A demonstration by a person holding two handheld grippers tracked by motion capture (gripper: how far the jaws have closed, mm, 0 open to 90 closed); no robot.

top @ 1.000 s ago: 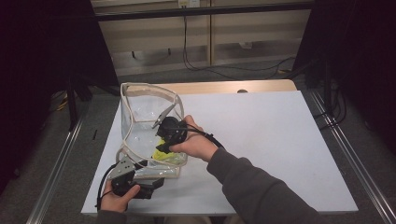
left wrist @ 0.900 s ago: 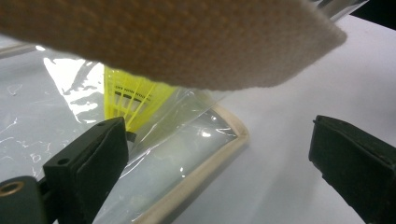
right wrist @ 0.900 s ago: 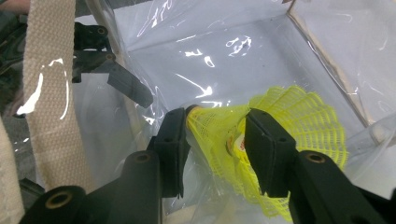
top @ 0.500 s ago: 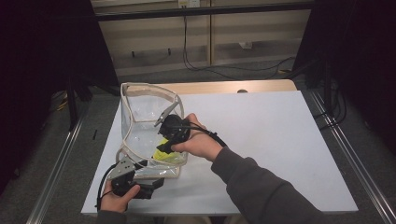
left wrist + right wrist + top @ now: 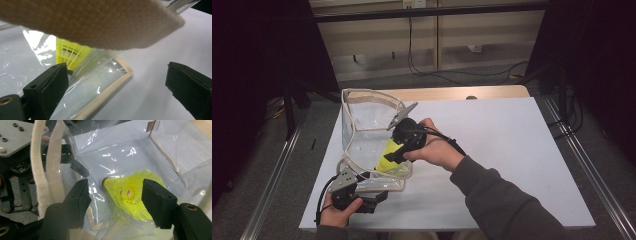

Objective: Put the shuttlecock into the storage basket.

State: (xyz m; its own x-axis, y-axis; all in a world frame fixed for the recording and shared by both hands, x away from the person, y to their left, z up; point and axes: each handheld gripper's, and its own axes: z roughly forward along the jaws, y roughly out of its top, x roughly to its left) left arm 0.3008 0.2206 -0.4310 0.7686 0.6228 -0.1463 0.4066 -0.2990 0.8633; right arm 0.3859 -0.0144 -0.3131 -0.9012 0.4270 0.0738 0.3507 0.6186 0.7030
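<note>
A clear plastic bag (image 5: 362, 125) with cream fabric trim stands open on the white table (image 5: 512, 150). A yellow shuttlecock (image 5: 391, 152) lies inside it on the bag's floor. My right gripper (image 5: 387, 160) reaches down into the bag. Its jaws stand open on either side of the shuttlecock (image 5: 130, 192), and I cannot tell whether they touch it. My left gripper (image 5: 379, 194) sits at the bag's near corner, open, with the trimmed bag edge (image 5: 110, 85) between its jaws. The shuttlecock (image 5: 71, 53) shows through the plastic behind the left jaw.
A cream strap (image 5: 100, 22) of the bag hangs just above the left gripper's jaws and runs past the right gripper's left jaw as the strap (image 5: 52, 160). The table's wooden far edge (image 5: 492, 92) lies behind the bag. White tabletop extends to the right of the bag.
My right gripper has shifted slightly up and to the right inside the bag, and more of the shuttlecock shows beside it. The left gripper has stayed at the bag's corner.
</note>
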